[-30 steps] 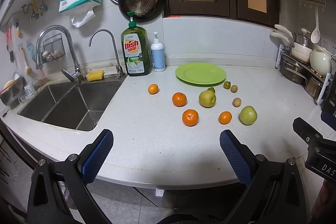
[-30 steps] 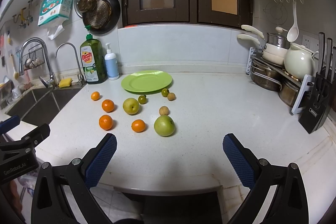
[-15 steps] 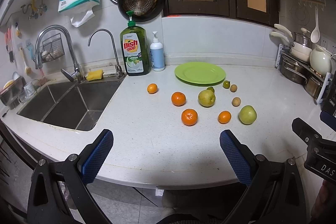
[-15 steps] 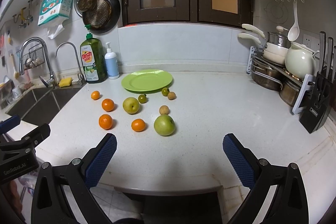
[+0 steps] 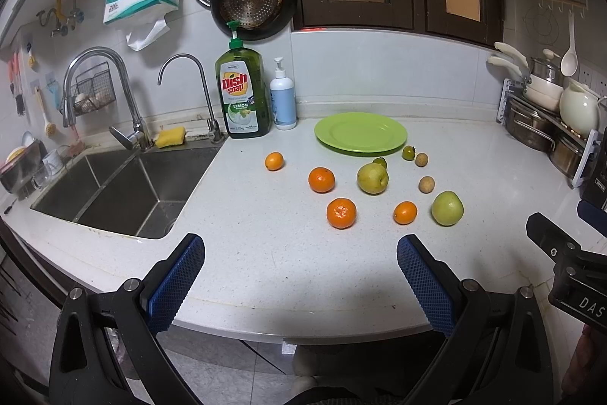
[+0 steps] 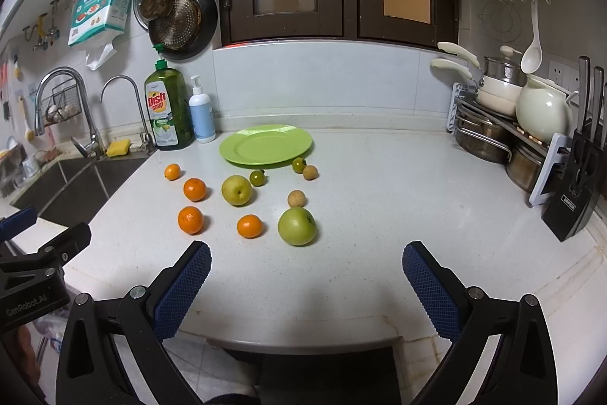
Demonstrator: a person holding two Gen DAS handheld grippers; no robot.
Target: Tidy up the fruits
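Observation:
A bare green plate (image 5: 360,133) (image 6: 265,145) lies at the back of the white counter. In front of it the fruit is scattered: several oranges, the nearest (image 5: 341,213) (image 6: 190,219), a yellow-green pear (image 5: 372,178) (image 6: 236,190), a green apple (image 5: 447,208) (image 6: 297,226), two small green fruits (image 6: 258,177) and two small brown ones (image 6: 296,198). My left gripper (image 5: 301,255) is open near the counter's front edge, short of the oranges. My right gripper (image 6: 306,262) is open too, just short of the apple. Neither holds anything.
A steel sink (image 5: 114,192) with two taps fills the left. A dish soap bottle (image 5: 242,93) and a pump bottle (image 5: 282,97) stand by the wall. A rack of pots (image 6: 504,124) and a knife block (image 6: 580,177) line the right edge.
Almost nothing differs; both views drift very slightly and both grippers stay open. The fruit has not moved.

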